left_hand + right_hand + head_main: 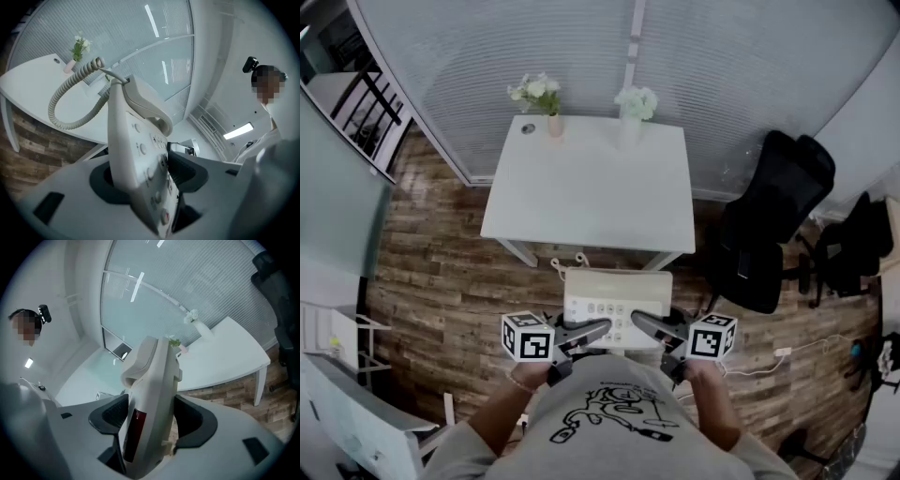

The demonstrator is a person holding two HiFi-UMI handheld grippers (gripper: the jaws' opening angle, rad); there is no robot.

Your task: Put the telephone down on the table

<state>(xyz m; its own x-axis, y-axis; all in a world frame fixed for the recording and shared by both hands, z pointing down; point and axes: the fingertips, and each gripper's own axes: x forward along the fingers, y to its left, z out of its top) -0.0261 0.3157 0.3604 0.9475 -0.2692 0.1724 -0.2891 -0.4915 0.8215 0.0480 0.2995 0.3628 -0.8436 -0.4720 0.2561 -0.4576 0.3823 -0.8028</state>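
The tabletop (591, 187) is a plain white rectangle on white legs, bare except along its far edge. There two small vases of flowers stand, one (542, 94) near the far left corner and one (636, 101) right of the middle. A round cable hole (528, 129) sits in the tabletop by the left vase. Behind the tabletop runs a wall of pale ribbed blinds (534, 47). Beneath and around it lies a brown wood-plank floor (441, 281). A black office chair (773, 220) stands off the tabletop's right side.

The telephone (617, 305) is not on the tabletop. It is held in the air just short of the near edge, above the floor, keypad up. Its handset (145, 101) lies in the cradle and its coiled cord (65, 101) loops toward the tabletop. The left tool (602, 328) is clamped on the telephone's left edge, and the right tool (637, 322) is clamped on its right edge. On each tool, both pads press against the casing.
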